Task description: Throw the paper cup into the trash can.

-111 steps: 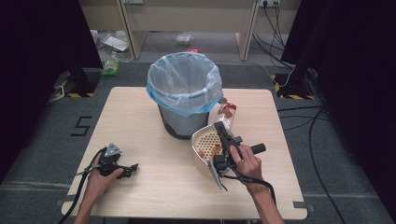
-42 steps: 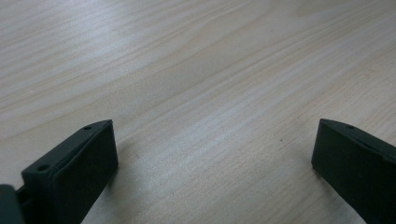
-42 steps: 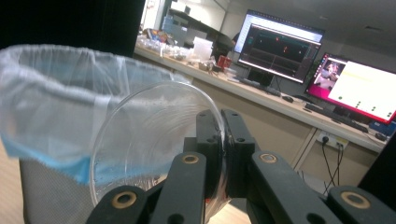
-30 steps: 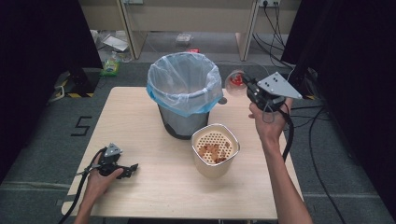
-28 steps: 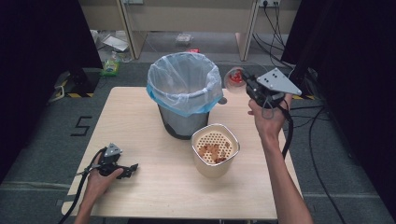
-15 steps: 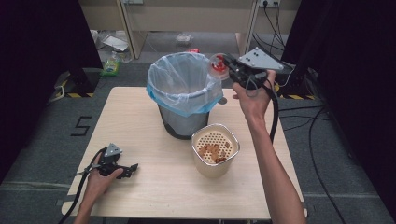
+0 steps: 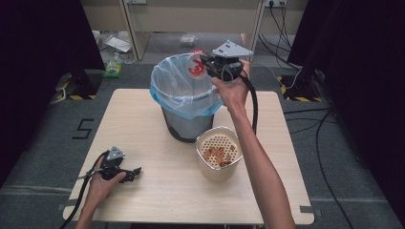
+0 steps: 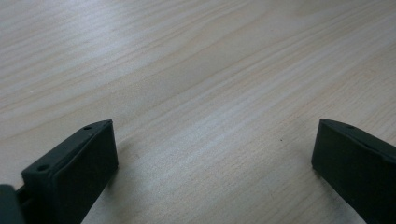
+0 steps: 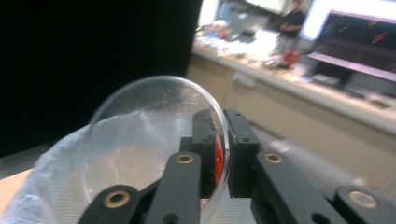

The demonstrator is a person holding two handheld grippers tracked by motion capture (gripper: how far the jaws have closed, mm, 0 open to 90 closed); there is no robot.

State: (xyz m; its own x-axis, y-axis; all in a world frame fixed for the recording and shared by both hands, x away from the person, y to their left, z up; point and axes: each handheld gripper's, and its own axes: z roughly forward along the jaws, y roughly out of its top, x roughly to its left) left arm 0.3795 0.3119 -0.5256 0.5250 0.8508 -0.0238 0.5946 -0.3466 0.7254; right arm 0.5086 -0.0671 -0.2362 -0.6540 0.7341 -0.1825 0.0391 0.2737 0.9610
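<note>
Resting on the wooden table (image 7: 143,119) at near left, left gripper (image 7: 125,172) with jaws spread wide on bare wood, nothing between them. Standing mid-table, grey bin (image 7: 186,98) lined with a pale blue bag; just in front and to its right, cream perforated container (image 7: 218,153) holding brownish scraps. Raised over the bin's far right rim, right gripper (image 7: 204,61), jaws just eased slightly, pinching a clear round lid (image 7: 195,67) smeared red, tilted on edge.

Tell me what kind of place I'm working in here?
Probably a lab or test room: a lone wooden table on grey floor with hazard tape, trailing power cables, and monitors on a bench behind.
</note>
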